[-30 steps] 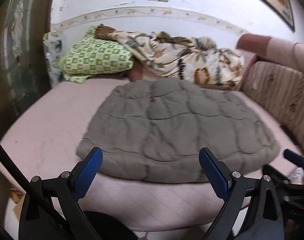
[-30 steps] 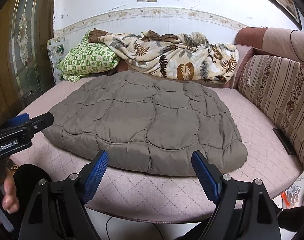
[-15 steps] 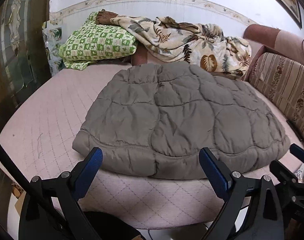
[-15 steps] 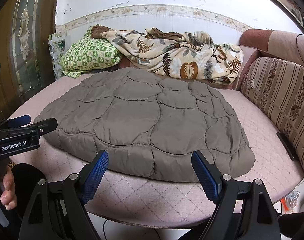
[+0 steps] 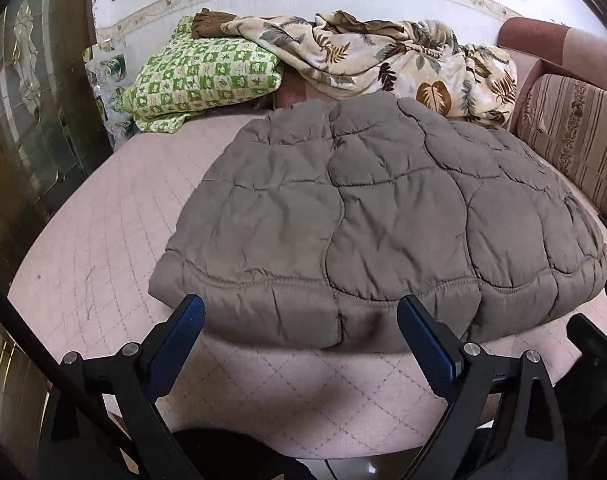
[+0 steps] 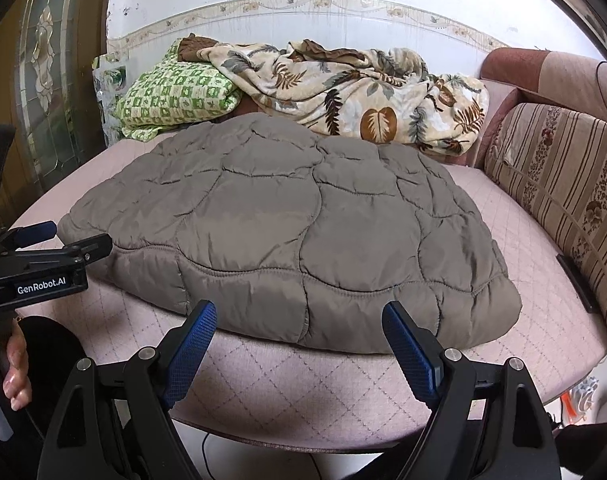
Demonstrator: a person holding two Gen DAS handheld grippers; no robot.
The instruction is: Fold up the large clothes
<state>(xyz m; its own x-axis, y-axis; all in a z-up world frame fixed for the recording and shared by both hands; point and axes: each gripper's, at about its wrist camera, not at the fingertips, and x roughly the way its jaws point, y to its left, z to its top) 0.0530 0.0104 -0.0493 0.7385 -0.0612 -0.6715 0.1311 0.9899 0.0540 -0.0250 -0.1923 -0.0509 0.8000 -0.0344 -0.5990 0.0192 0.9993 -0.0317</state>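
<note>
A large grey-brown quilted padded garment [image 5: 383, 216] lies spread flat on the pink quilted bed [image 5: 103, 240]; in the right wrist view the garment [image 6: 287, 224] fills the middle. My left gripper [image 5: 299, 320] stands open just short of the garment's near hem, towards its left corner, nothing between its blue pads. My right gripper [image 6: 299, 324] is open too, close above the near hem towards the right side. The left gripper's black body [image 6: 43, 264] shows at the left edge of the right wrist view, held by a hand [image 6: 17, 372].
A green checked pillow [image 5: 203, 76] and a leaf-print blanket [image 5: 383, 60] are piled at the bed's far end against the wall. A striped sofa back [image 6: 563, 188] runs along the right side. A dark glass-panelled door [image 5: 27, 112] stands to the left.
Both grippers have come forward and down towards the garment's near hem, which now looks larger and sits closer to the fingertips. Both pairs of jaws stayed wide apart.
</note>
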